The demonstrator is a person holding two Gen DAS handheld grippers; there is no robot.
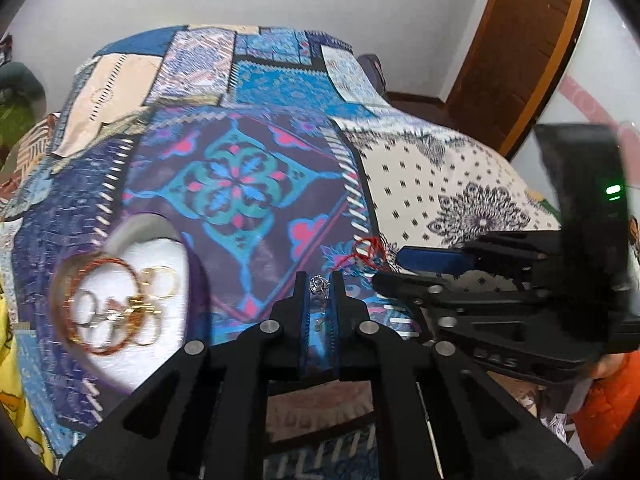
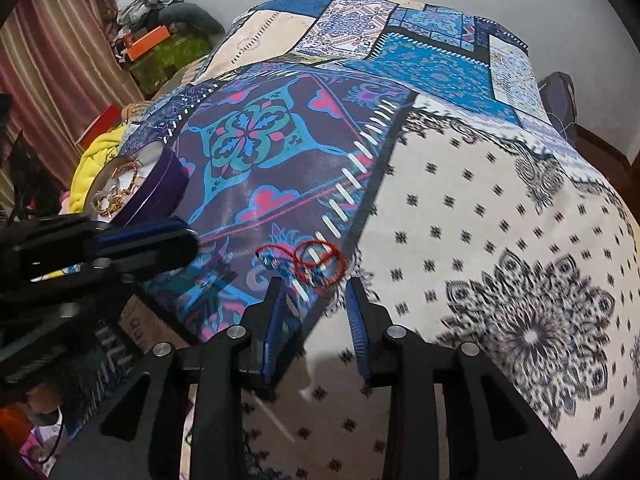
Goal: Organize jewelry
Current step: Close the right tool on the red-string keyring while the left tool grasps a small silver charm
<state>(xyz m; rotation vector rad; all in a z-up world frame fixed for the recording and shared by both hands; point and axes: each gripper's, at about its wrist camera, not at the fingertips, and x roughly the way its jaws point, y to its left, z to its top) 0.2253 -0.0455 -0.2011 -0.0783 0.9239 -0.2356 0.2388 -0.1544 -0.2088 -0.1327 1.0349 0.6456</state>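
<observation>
My left gripper (image 1: 319, 280) is shut on a small silver jewelry piece (image 1: 319, 285), held above the patterned bedspread. A purple round box (image 1: 188, 280) with a white lining sits to its left and holds gold and copper bangles (image 1: 100, 300) and rings. A red string bracelet (image 2: 316, 264) lies on the bedspread just ahead of my right gripper (image 2: 314, 286), which is open and empty. The bracelet also shows in the left wrist view (image 1: 366, 254). The purple box (image 2: 160, 188) shows at the left of the right wrist view.
The patchwork bedspread (image 1: 240, 184) covers the whole bed. Yellow cloth (image 2: 96, 160) and clutter lie past the bed's left edge. A wooden door (image 1: 532, 40) stands at the back right. My right gripper's body (image 1: 520, 292) is close on the right.
</observation>
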